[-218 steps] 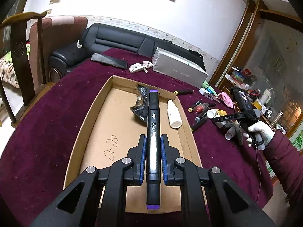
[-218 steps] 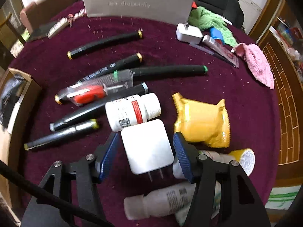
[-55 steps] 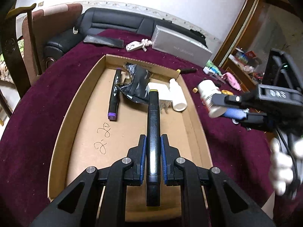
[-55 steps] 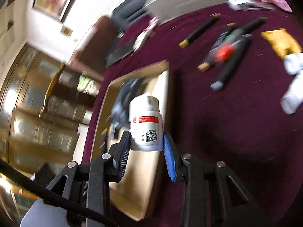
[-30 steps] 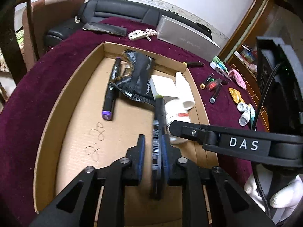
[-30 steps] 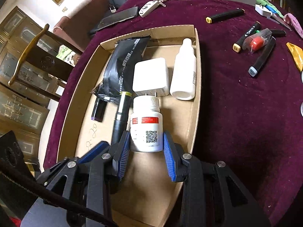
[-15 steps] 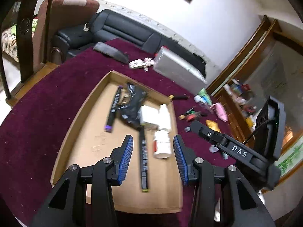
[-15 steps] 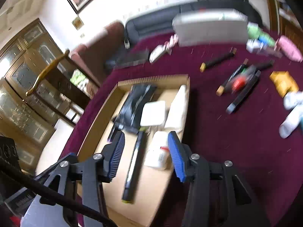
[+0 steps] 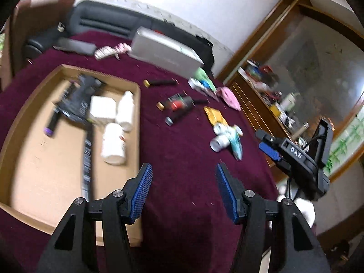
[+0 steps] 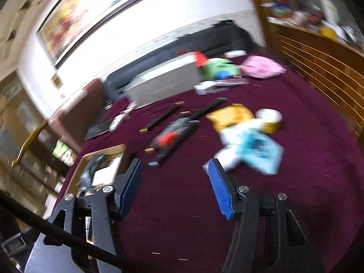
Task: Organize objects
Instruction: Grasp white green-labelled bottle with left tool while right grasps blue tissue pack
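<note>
Both grippers hang over the counter [image 9: 182, 150] with its dark red cloth, and both pictures are smeared with blur. The left gripper [image 9: 183, 193] has its jaws spread wide with nothing between them; so does the right gripper [image 10: 174, 185].

The cardboard tray [image 9: 136, 118] sits at the left. In it lie a white pill bottle [image 9: 113, 145] on its side, a black marker [image 9: 87, 159] just beside that, a taller white bottle [image 9: 125, 109], a white square block [image 9: 102, 108] and a dark crumpled packet [image 9: 78, 100] partly covering a purple-tipped marker [image 9: 51, 125]. Labels are unreadable.

Loose on the cloth, well apart from the tray: a cluster of markers [image 9: 179, 108] with something red among them, a yellow pouch [image 9: 215, 117] and small bottles [image 9: 221, 140] beside a pale blue packet [image 10: 261, 150]. From the right wrist view the tray is mostly cut off behind the gripper's left finger.
</note>
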